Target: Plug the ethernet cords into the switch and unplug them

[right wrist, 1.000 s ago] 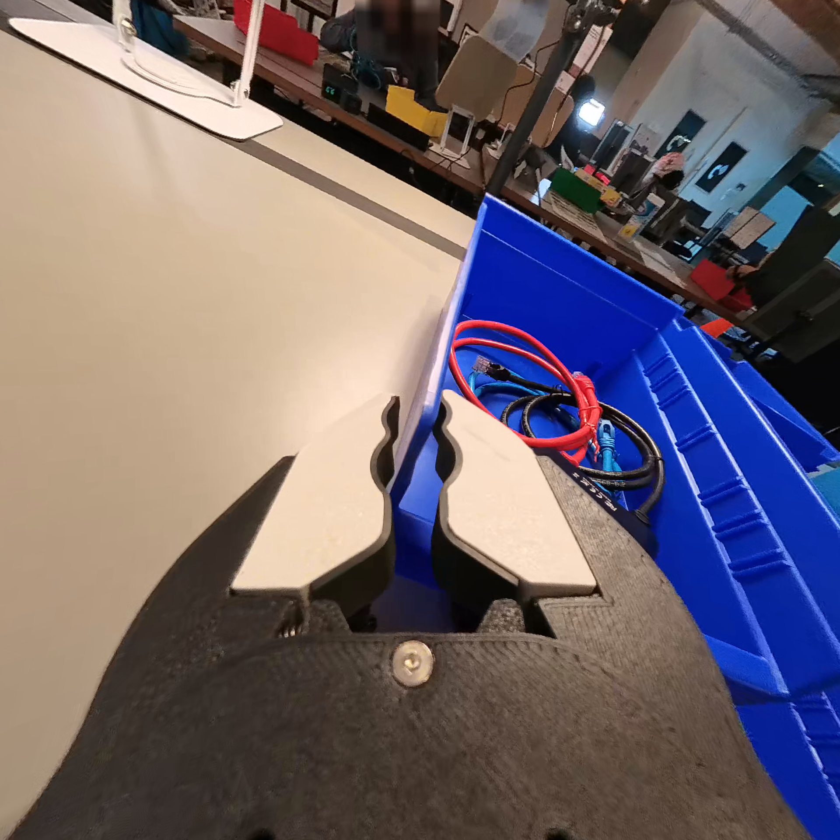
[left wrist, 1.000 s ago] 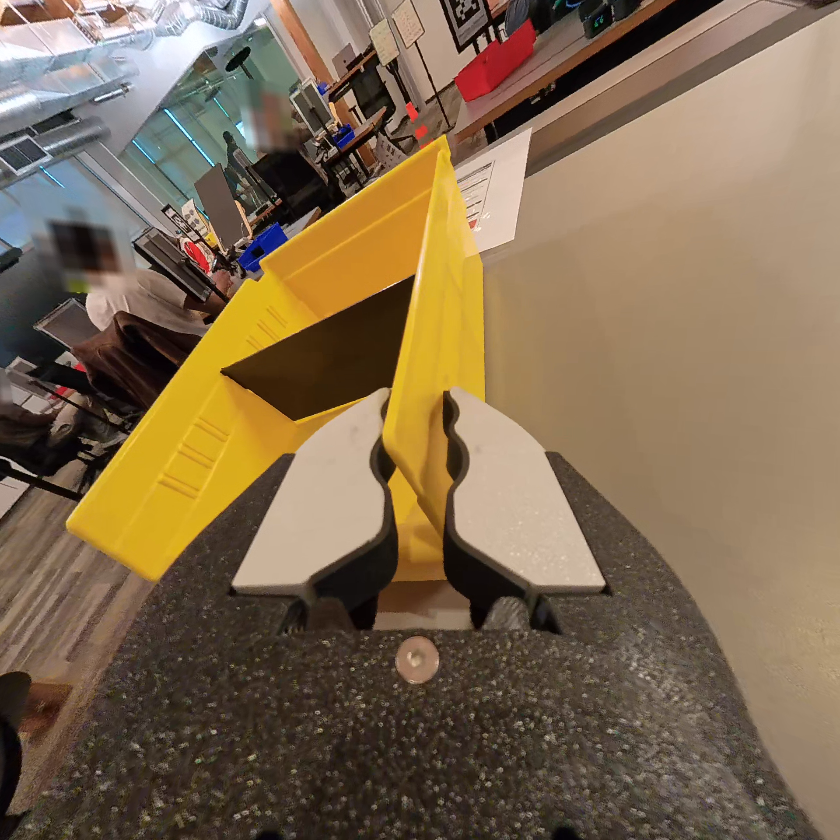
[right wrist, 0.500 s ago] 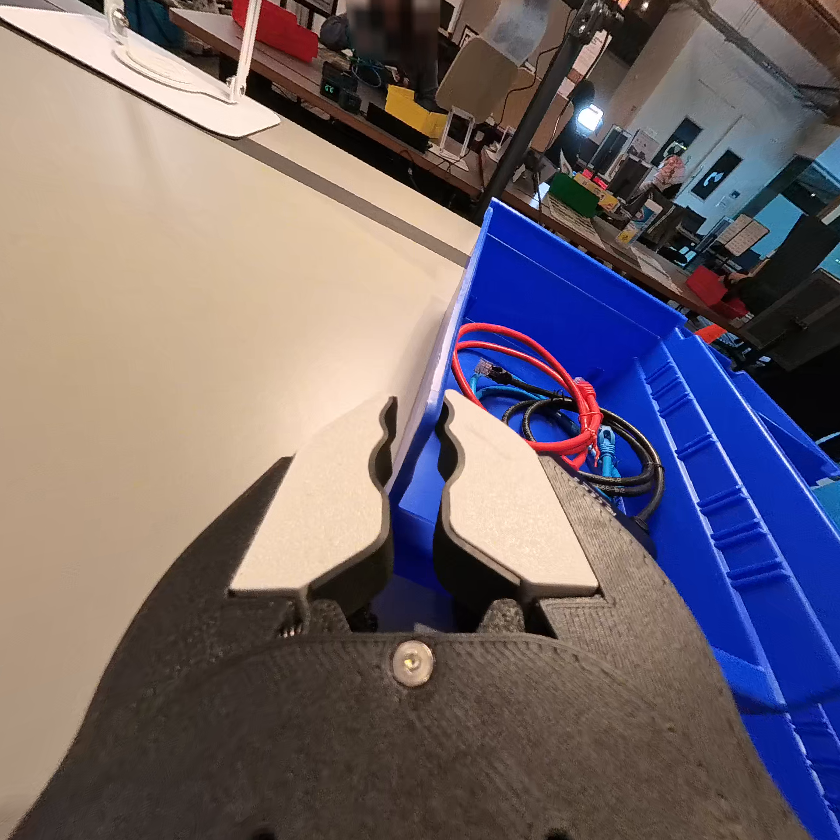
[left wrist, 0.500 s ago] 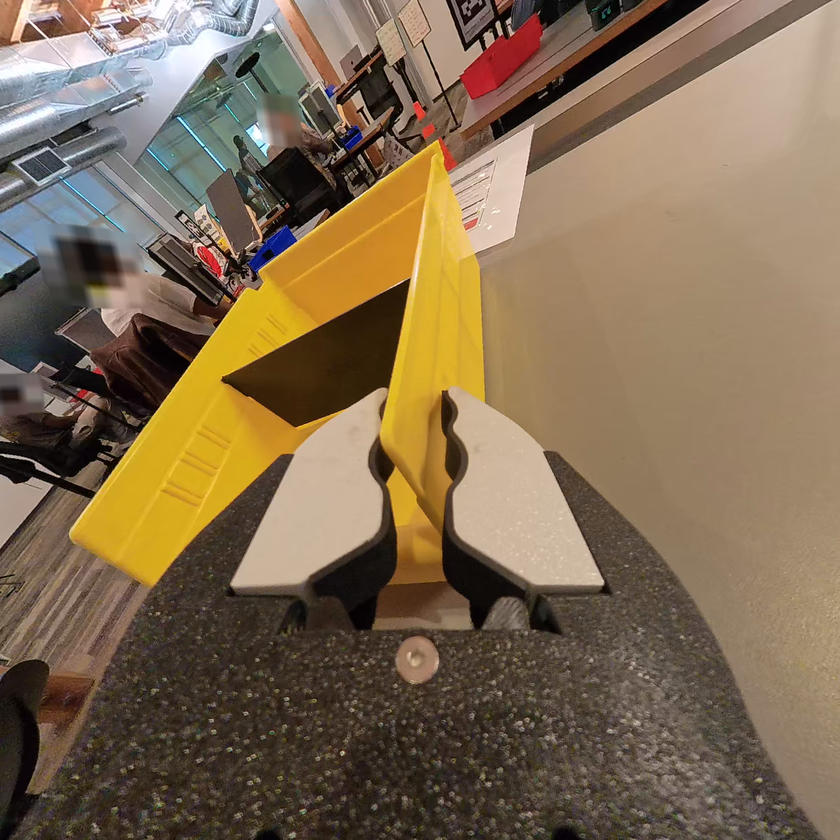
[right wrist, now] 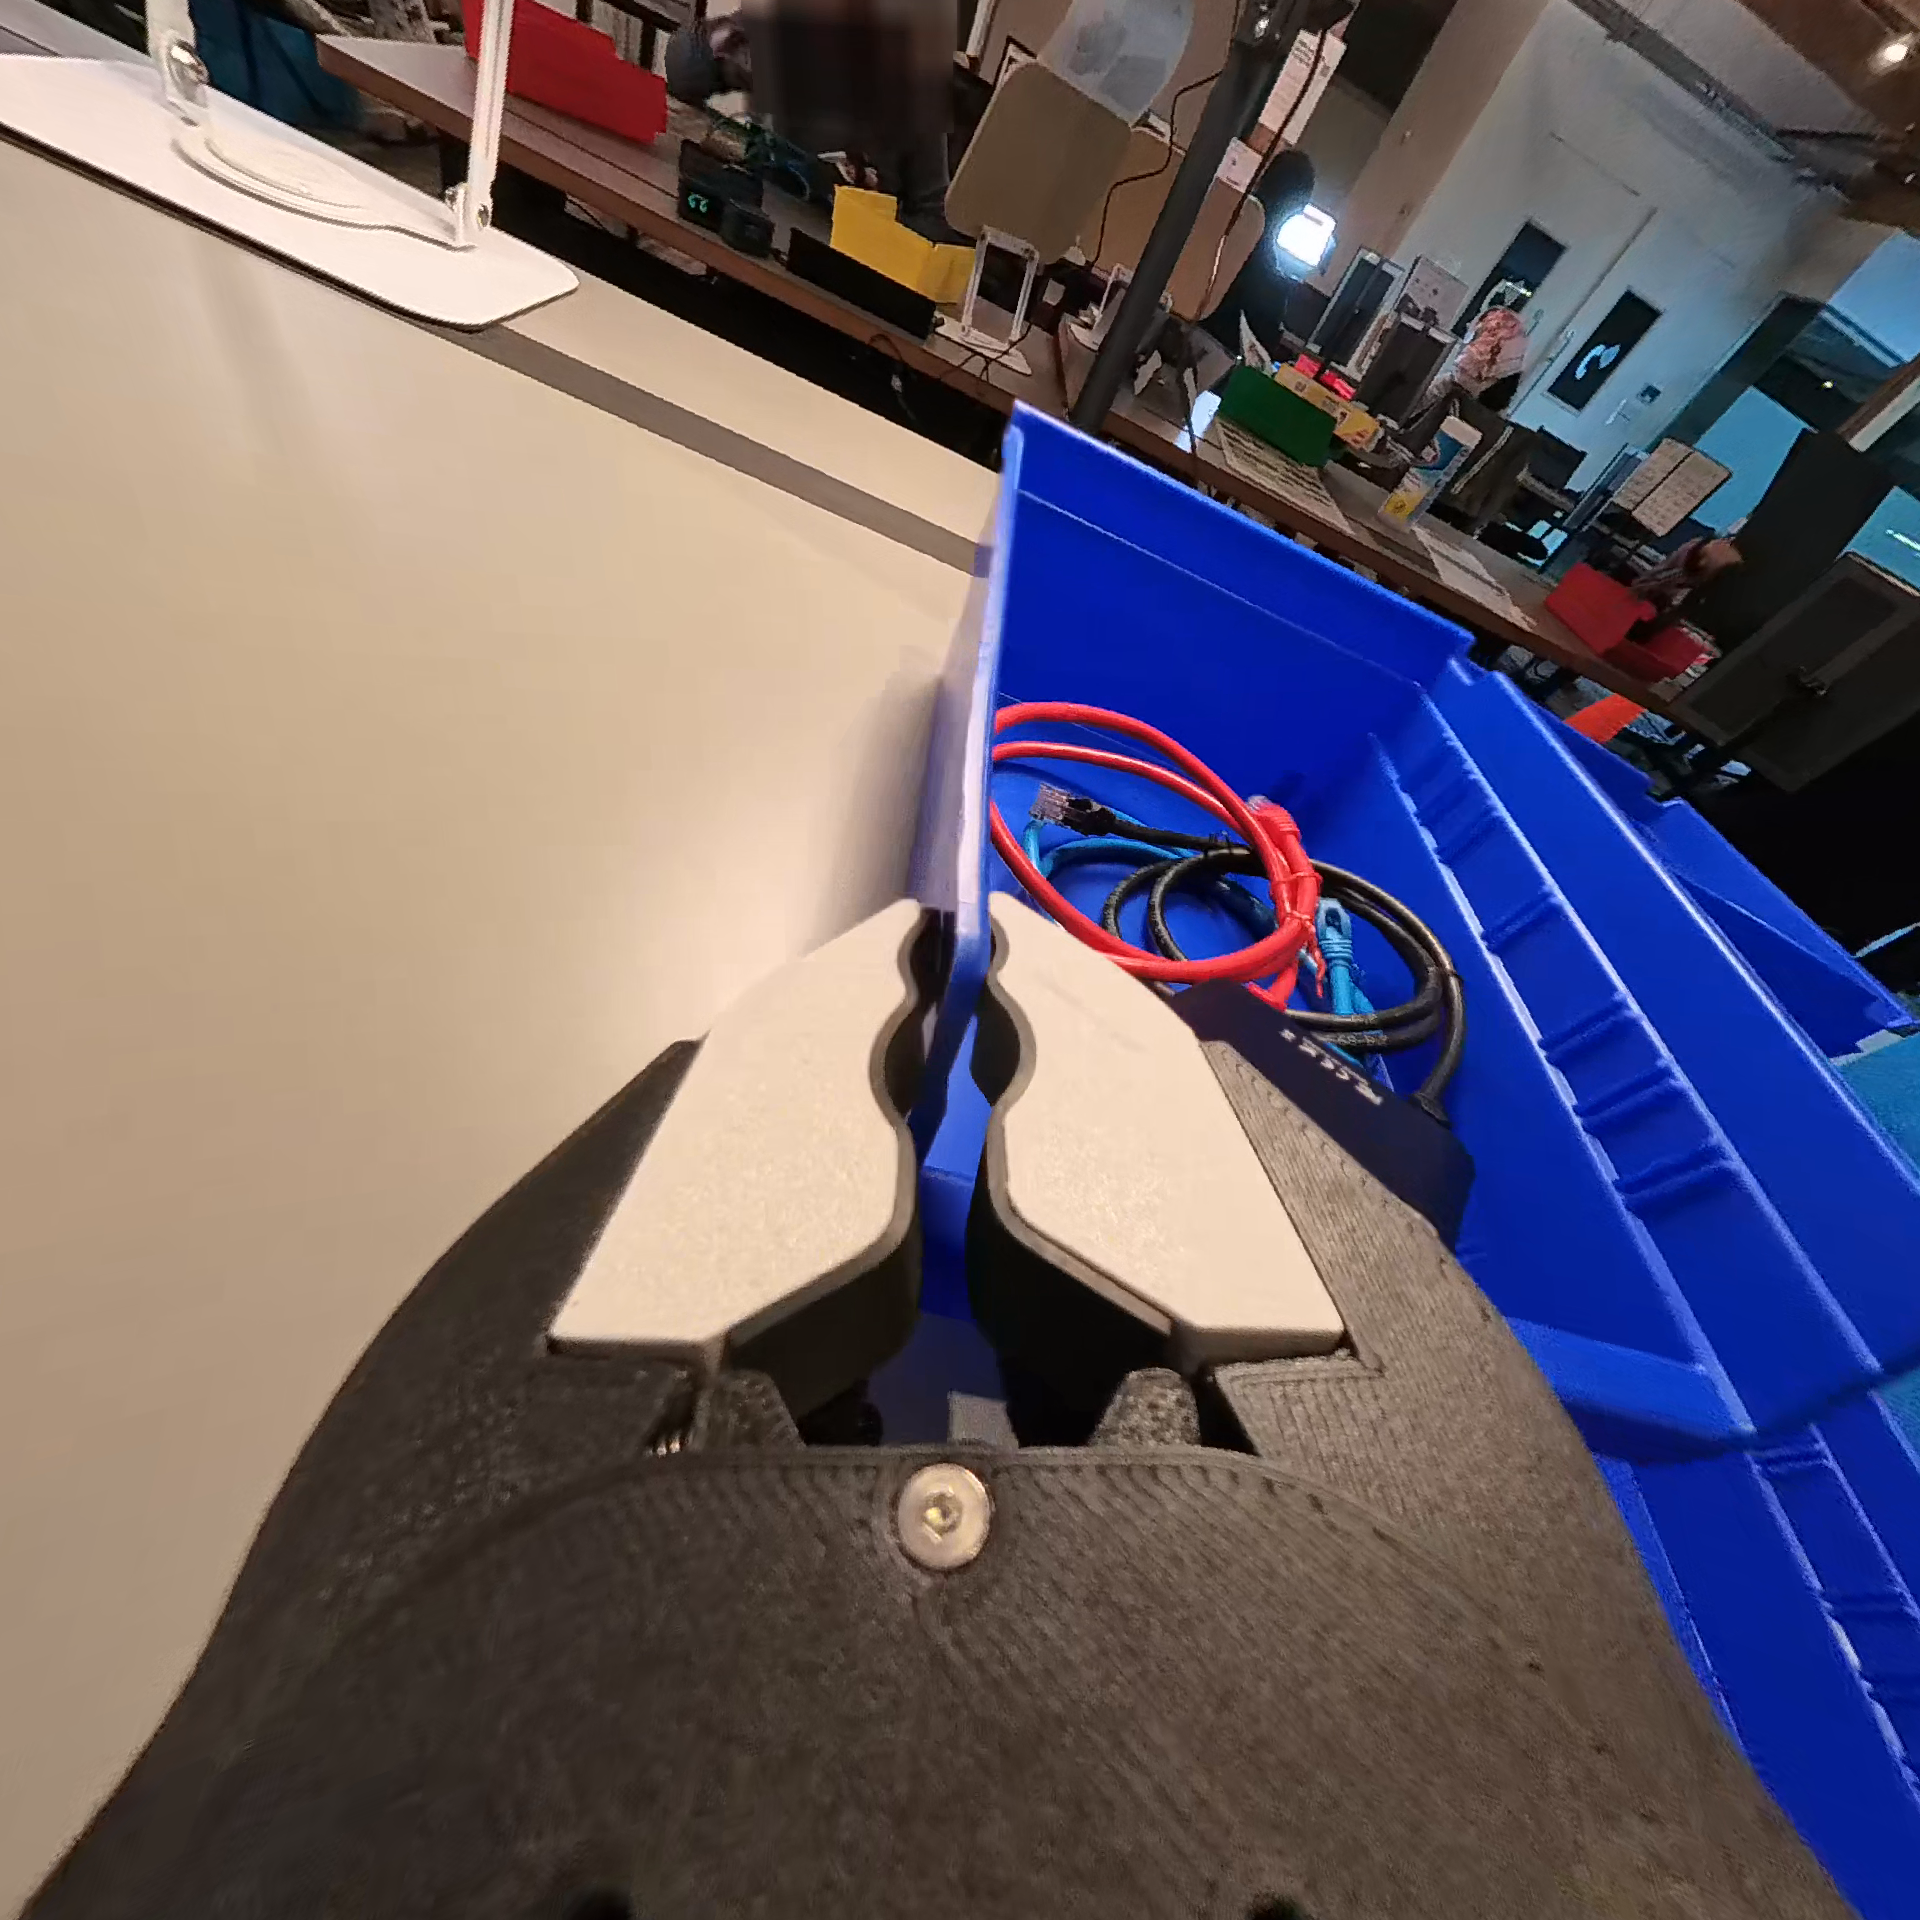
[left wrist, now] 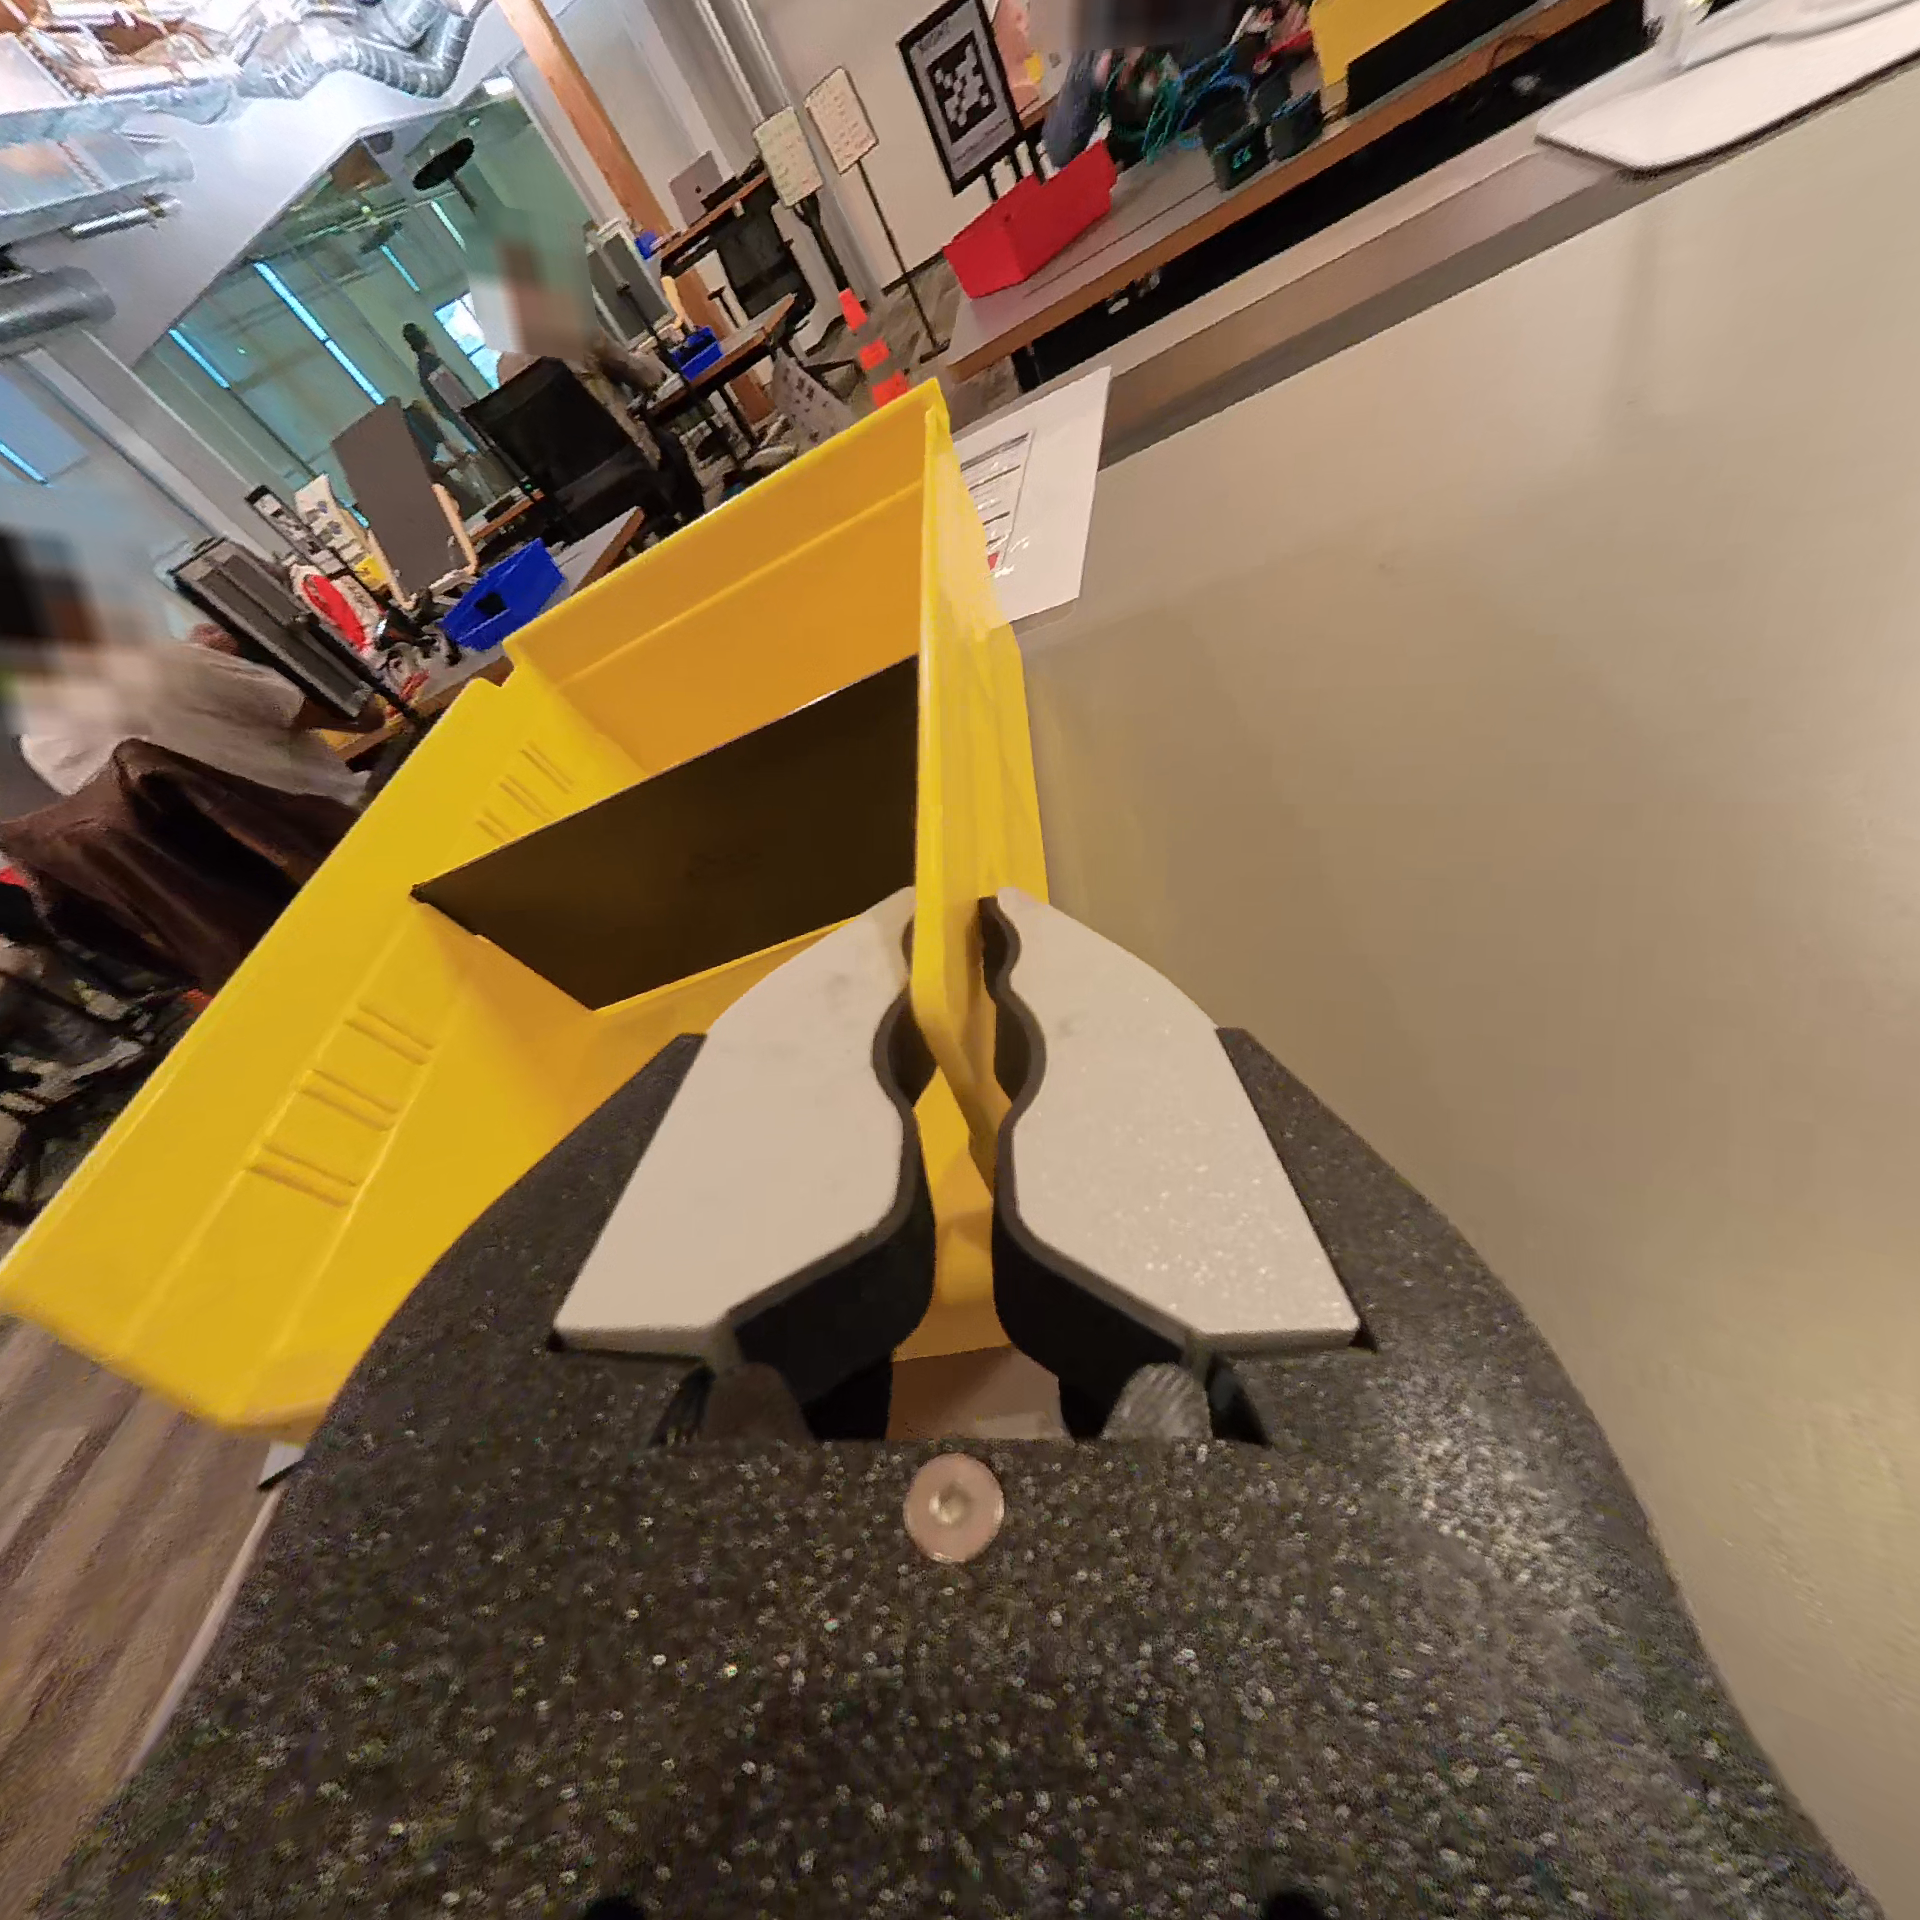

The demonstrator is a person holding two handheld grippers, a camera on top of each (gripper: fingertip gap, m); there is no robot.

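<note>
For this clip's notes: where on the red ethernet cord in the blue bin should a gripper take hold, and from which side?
Probably the bundled neck of the red ethernet cord, where a tie cinches its loops beside the plug. Come from above, since the blue bin walls block any side approach. That bunch sits on top of the black cord and light-blue cord, so there is less chance of snagging them.

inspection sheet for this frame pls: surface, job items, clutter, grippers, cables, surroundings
Surface: beige table, bare between the bins.
Job's things: dark switch in blue bin; flat black panel in yellow bin.
Clutter: printed sheet, white stand base.
Grippers: left gripper jaws shut on yellow bin wall; right gripper jaws shut on blue bin wall.
Cables: red cord, blue cord, black cord, coiled, unplugged.
Surroundings: busy workshop, people, benches.
</note>
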